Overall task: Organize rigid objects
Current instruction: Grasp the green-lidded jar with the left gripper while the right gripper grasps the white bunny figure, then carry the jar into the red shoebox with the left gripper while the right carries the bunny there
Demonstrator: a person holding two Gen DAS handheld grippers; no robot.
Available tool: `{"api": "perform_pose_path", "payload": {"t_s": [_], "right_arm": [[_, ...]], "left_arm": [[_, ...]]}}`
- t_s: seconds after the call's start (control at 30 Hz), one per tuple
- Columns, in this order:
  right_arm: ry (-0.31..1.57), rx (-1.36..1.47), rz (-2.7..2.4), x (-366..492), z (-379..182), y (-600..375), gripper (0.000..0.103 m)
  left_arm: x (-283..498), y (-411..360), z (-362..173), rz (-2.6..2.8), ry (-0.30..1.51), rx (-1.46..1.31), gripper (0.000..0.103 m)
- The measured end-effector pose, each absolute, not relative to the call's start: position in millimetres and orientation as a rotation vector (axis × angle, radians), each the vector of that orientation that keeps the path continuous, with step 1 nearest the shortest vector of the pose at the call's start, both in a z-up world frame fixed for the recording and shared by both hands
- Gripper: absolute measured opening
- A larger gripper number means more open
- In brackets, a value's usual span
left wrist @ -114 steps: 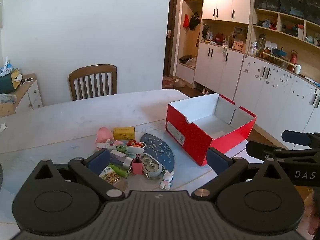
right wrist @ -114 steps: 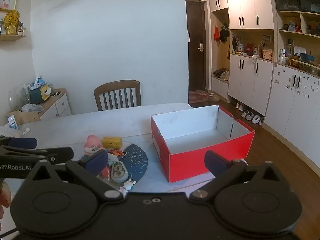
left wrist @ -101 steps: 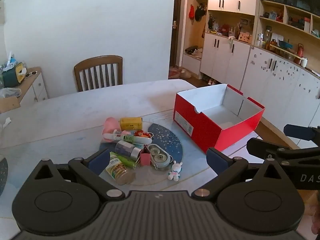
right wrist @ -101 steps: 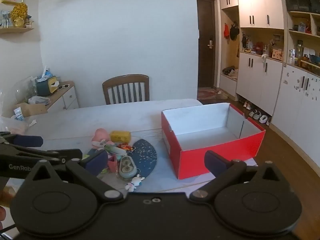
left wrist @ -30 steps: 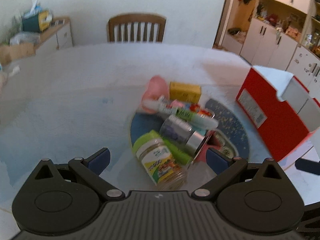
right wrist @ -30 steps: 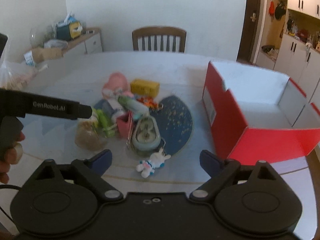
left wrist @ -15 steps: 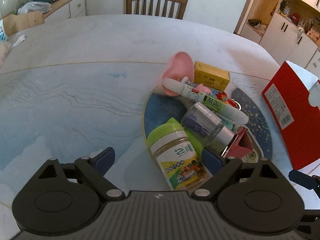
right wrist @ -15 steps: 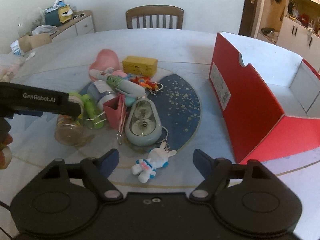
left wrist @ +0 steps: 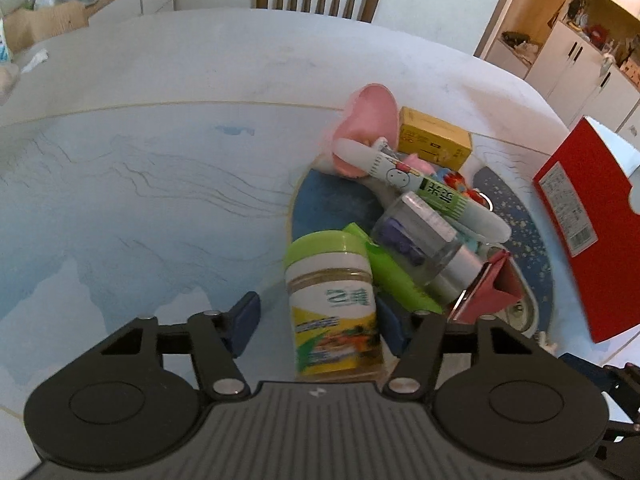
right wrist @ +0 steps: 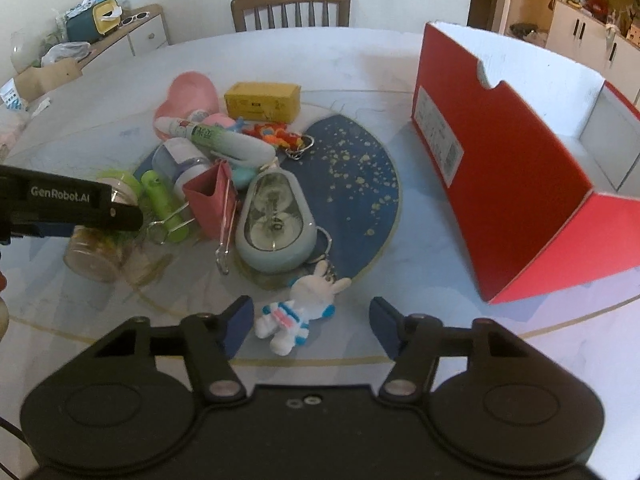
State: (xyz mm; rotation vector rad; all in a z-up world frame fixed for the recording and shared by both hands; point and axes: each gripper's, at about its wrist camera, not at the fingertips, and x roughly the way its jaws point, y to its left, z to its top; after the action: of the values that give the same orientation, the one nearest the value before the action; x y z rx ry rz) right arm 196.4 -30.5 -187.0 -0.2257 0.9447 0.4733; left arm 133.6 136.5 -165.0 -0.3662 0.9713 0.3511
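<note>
Left wrist view: the left tongs have just been closing, half-narrowed around the green-lidded jar lying on the counter; contact by the left pad cannot be told. The right tongs, likewise just narrowing, straddle the rabbit keychain untouched. The red box stands nearby.
</note>
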Motion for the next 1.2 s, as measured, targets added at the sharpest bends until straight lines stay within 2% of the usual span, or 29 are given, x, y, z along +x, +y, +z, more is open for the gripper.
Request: {"api": "perform_pose_path", "payload": {"t_s": [0.1,0.23,0.63,1.2], "right_arm": [[0.945,-0.232,0.473,196,-188,-27,0.057],[0.949,-0.225,0.482,195,-187,-25,0.043],[0.918,-0.204,0.520,187,-172,-38,0.042],[0.828,-0.151,0.617,179,-101,-69,0.042]], "left_arm": [[133,137,-165,0.353,0.966,-0.345,0.055],[132,135,-165,0.350,0.962,-0.321,0.043],[123,134,-159,0.333,0.970,-0.320,0.042],[107,113,-115,0.236,0.958,-0.361,0.042]]}}
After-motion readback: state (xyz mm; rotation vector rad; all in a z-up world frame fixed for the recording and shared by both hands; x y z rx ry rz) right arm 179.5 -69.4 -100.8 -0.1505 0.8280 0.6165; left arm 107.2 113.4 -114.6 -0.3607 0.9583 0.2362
